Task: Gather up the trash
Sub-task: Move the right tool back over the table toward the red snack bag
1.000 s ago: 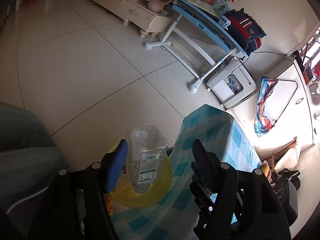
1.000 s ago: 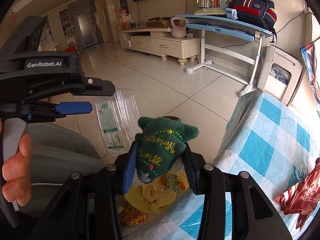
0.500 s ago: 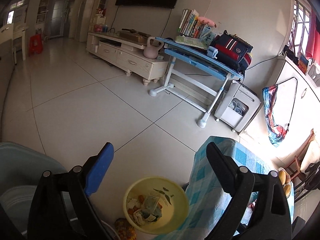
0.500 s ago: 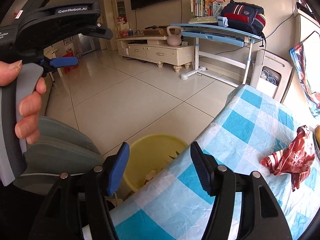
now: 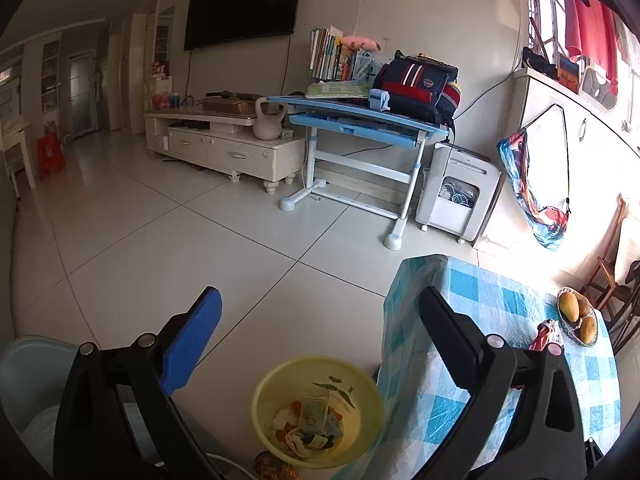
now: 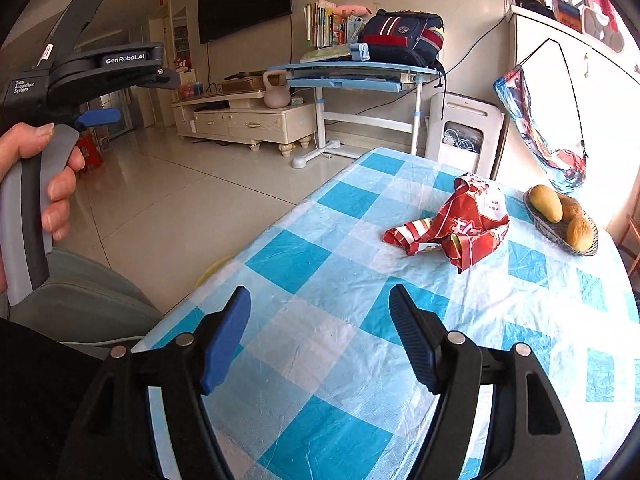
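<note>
Hovering above the floor, the left hand-held gripper (image 5: 318, 302) has its jaws spread wide with nothing between them. In the left wrist view, low in the middle of the frame, a yellow bin (image 5: 318, 414) stands on the tiled floor (image 5: 168, 248) just beside the edge of the desk (image 5: 476, 376), which carries a blue and white checked cloth. Crumpled paper and wrappers (image 5: 310, 426) lie in the bottom of the bin. At the right edge of that frame a basket of fruit (image 5: 576, 316) sits on the desk, with a bit of red wrapper (image 5: 542, 334) showing just left of it.

In the right wrist view, at the far left of the frame, a person's hand (image 6: 44, 184) grips the handle of the left hand-held gripper (image 6: 100, 116). Lower centre, the right hand-held gripper (image 6: 320, 300) hangs over the near part of the desk (image 6: 312, 364), its jaws also wide apart and holding nothing. A sliver of the yellow bin (image 6: 212, 270) peeks out past the left edge of the desk. Right of centre, a crumpled red and white wrapper (image 6: 460, 224) lies on the checked cloth, well beyond the fingertips. Farther right, near the window side of the desk, the basket of fruit (image 6: 560, 220) holds three yellowish fruits, close to the wrapper but apart from it.
</note>
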Tool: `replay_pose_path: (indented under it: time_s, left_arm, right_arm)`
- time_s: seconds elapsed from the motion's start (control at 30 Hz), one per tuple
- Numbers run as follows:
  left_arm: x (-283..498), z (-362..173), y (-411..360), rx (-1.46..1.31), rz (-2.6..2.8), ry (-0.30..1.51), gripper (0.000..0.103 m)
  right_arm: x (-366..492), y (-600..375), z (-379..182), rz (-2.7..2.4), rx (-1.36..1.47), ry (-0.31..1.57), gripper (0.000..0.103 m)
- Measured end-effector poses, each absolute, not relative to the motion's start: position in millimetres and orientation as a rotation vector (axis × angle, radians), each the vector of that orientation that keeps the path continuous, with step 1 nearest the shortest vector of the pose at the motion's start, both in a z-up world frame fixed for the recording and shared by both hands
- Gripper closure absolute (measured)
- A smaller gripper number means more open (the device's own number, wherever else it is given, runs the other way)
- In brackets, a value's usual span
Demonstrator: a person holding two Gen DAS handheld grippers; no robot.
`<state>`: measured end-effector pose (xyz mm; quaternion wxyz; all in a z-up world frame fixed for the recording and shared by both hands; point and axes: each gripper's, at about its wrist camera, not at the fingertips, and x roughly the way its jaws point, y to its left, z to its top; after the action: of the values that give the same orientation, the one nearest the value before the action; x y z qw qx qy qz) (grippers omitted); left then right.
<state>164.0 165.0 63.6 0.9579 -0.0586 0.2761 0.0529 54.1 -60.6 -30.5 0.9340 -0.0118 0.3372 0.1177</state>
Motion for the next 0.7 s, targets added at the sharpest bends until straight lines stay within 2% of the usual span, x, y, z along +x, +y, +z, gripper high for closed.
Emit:
replay_pose_path:
  time_s: [0.43,0.7]
  left_arm:
    - [154,63,123,0.06,0.072,0.545,0.007]
    - [154,60,93,0.171,0.038,0.539,0.007]
  right_arm:
    - [27,-83,-37,0.182,0.011,0.65,0.026]
    - [28,-87,-38,0.202,0.033,0.66,0.026]
